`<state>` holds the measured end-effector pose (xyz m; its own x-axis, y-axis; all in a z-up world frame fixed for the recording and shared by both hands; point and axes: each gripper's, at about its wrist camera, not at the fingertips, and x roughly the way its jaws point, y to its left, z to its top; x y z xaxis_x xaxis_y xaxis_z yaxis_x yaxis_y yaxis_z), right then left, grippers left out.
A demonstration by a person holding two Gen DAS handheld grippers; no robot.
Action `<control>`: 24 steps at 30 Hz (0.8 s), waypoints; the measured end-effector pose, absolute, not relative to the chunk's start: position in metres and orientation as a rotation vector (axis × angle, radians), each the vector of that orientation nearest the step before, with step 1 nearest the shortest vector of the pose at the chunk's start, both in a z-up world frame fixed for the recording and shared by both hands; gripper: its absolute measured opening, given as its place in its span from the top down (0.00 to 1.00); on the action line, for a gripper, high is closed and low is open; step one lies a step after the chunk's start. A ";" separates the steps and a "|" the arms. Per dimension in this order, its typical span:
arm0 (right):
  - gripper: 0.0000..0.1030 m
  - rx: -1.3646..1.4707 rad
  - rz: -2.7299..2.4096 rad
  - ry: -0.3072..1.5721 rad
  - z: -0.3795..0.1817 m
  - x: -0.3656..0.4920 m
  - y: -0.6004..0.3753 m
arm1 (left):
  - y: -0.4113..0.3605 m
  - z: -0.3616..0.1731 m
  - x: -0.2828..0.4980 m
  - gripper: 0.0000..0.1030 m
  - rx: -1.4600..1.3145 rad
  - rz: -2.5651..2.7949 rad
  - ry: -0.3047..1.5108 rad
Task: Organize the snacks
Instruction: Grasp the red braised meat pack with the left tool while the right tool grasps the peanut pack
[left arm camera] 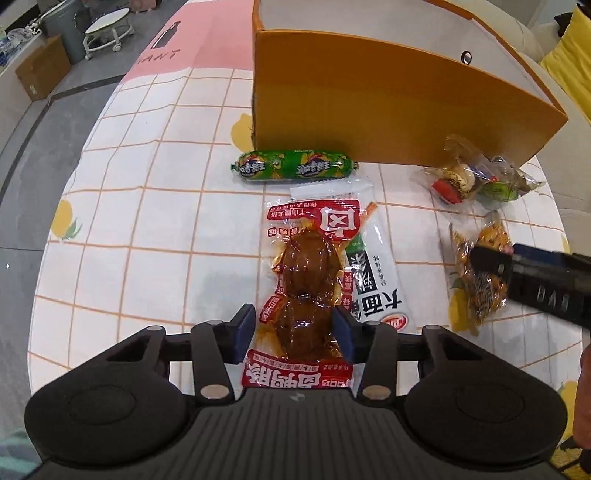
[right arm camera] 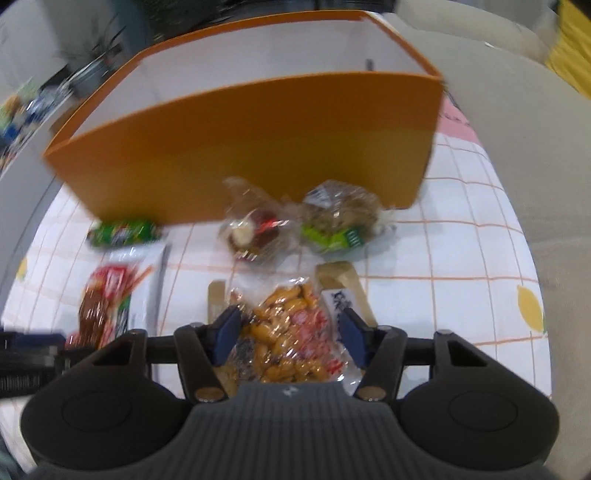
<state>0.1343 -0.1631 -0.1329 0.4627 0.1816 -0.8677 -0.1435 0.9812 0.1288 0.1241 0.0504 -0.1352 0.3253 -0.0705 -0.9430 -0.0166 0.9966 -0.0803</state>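
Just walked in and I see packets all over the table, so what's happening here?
A person is sorting snacks with a handheld gripper in each hand. The left gripper is closed around a red pack of braised meat lying on the checked tablecloth. The right gripper brackets a clear bag of orange crackers; whether its pads press is unclear. A green sausage, a white noodle packet and two small clear bags lie in front of the open orange box.

Home living room: sofa (left arm camera: pixel 532 48), patterned tablecloth (left arm camera: pixel 147 206), rolling stool (left arm camera: pixel 107 27).
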 end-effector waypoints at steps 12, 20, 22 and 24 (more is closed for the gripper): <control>0.53 -0.124 0.339 1.099 -0.126 0.096 -0.164 | 0.021 -0.132 0.106 0.51 -0.110 -0.128 1.294; 0.52 -0.078 0.353 1.137 -0.122 0.072 -0.186 | 0.004 -0.134 0.096 0.51 -0.111 -0.171 1.302; 0.44 -0.004 0.334 1.136 -0.119 0.067 -0.196 | 0.004 -0.133 0.095 0.51 -0.114 -0.165 1.299; 0.29 0.066 0.307 1.134 -0.115 0.062 -0.203 | 0.006 -0.133 0.095 0.50 -0.125 -0.162 1.298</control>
